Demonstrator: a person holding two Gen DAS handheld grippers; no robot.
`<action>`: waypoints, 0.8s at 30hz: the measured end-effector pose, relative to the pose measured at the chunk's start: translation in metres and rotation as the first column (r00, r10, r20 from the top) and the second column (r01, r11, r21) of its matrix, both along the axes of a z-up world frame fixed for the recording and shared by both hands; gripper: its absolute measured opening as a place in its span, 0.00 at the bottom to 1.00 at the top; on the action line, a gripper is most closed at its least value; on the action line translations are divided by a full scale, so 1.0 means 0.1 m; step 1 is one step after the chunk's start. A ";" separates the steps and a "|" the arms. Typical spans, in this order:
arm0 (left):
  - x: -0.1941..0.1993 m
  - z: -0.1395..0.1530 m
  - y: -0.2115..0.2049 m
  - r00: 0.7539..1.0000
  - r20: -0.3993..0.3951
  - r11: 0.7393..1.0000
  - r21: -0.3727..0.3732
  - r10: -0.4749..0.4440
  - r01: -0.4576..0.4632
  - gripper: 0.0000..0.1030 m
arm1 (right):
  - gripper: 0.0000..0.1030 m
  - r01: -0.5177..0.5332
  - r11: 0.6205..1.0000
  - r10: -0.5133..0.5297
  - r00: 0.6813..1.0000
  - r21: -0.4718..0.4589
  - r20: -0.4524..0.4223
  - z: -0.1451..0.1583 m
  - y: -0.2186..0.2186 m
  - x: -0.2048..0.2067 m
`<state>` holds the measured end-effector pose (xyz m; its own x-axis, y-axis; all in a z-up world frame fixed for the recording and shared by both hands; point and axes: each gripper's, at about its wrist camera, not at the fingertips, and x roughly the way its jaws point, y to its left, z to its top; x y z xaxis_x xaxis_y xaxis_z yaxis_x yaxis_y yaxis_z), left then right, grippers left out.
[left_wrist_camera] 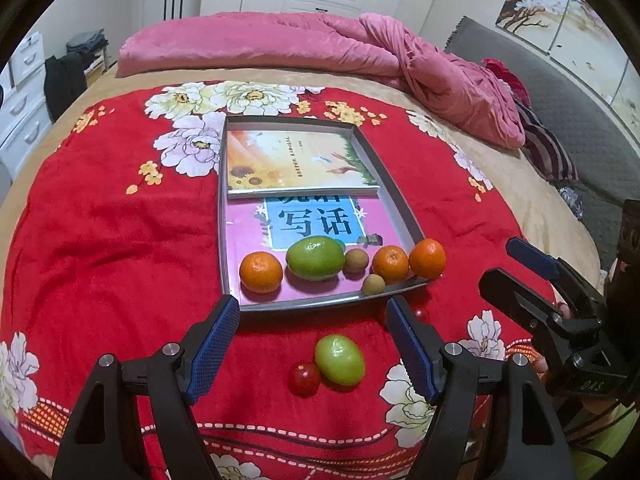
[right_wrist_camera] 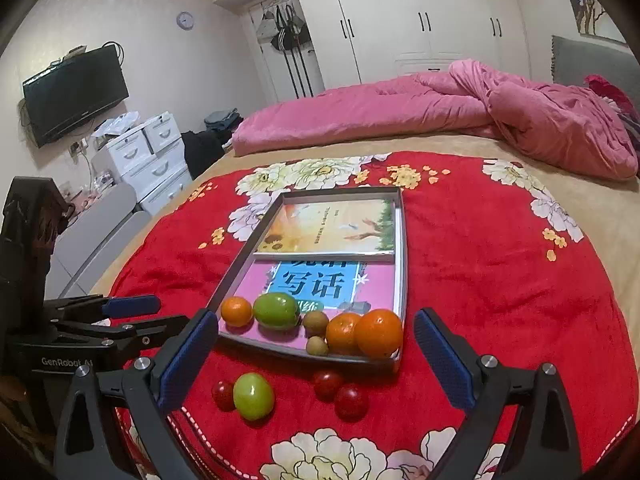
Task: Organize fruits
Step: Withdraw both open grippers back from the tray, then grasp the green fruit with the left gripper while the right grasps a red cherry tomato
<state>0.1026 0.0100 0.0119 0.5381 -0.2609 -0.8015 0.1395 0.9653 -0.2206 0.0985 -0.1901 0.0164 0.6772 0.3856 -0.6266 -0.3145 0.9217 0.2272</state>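
Here both hand-held grippers [left_wrist_camera: 312,316] [right_wrist_camera: 316,334] gape empty; the green fruit [left_wrist_camera: 339,359] lies slantwise.

6 fruits [right_wrist_camera: 316,322] in the tray's [right_wrist_camera: 403,280] near end — 4 more on the blanket [right_wrist_camera: 500,280] before it

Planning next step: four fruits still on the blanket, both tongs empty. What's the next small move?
Probably lower the open left tongs onto the green fruit just below and between them; it lies on the red blanket outside the tray, touching a cherry tomato.
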 end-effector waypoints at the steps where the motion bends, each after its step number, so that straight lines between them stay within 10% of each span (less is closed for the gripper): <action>1: -0.01 -0.01 0.00 1.000 -0.003 1.000 0.000 -0.002 0.002 0.75 | 0.96 -0.003 1.000 0.003 1.000 -0.004 0.000 -0.01 0.00 -0.02; 24: -0.13 -0.15 -0.11 0.997 -0.048 0.997 0.028 -0.064 0.066 0.75 | 0.96 0.012 0.999 -0.015 0.998 -0.049 -0.063 -0.22 -0.14 -0.10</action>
